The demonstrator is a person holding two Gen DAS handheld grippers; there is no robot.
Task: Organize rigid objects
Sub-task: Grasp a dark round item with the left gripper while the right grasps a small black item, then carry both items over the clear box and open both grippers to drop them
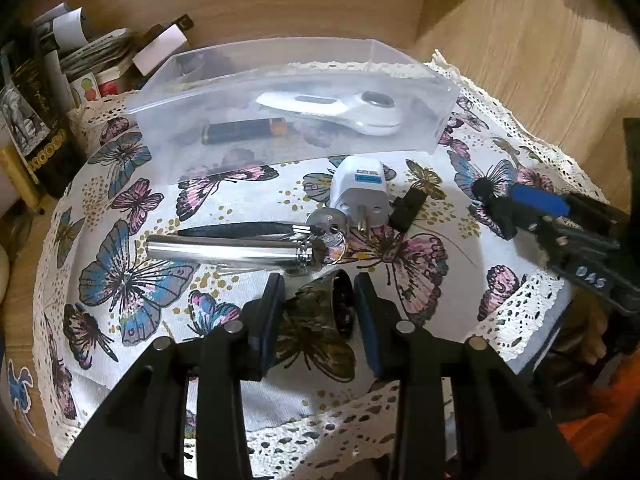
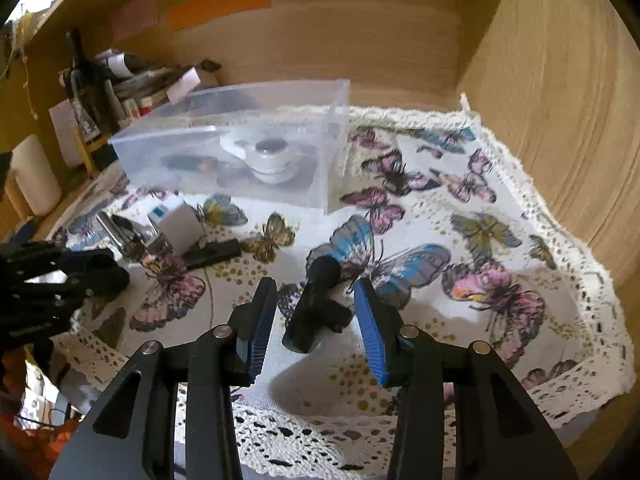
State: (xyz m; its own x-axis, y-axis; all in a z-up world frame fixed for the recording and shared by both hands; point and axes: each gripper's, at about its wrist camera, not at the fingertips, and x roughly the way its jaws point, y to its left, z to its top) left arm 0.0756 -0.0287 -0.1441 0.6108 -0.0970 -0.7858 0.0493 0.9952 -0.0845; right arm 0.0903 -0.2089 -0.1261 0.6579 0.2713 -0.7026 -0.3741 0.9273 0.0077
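Cloth: white butterfly-print tablecloth with lace edge [image 1: 248, 280], spread over a wooden shelf; everything below lies on it.
Bin: clear plastic rectangular bin [image 1: 280, 120] at the back of the cloth; inside it lie a white plastic handheld device with a round lens [image 1: 340, 110] and a black and gold cylindrical battery [image 1: 244, 131].
Tube: shiny silver metal cylinder [image 1: 228, 251], lying flat in front of the bin, a black strap just behind it.
Plug: white plastic plug adapter with blue label [image 1: 360, 190], beside the cylinder's right end.
Left gripper: left gripper [image 1: 318, 300], pads on either side of a small dark patterned cap-shaped object [image 1: 340, 304]; whether they press on it I cannot tell.
Right gripper: right gripper [image 2: 316, 316], blue pads flanking a small black plastic mount-like piece [image 2: 318, 304] with gaps visible on both sides.
Clip: small black rectangular connector [image 1: 408, 204], just right of the plug.
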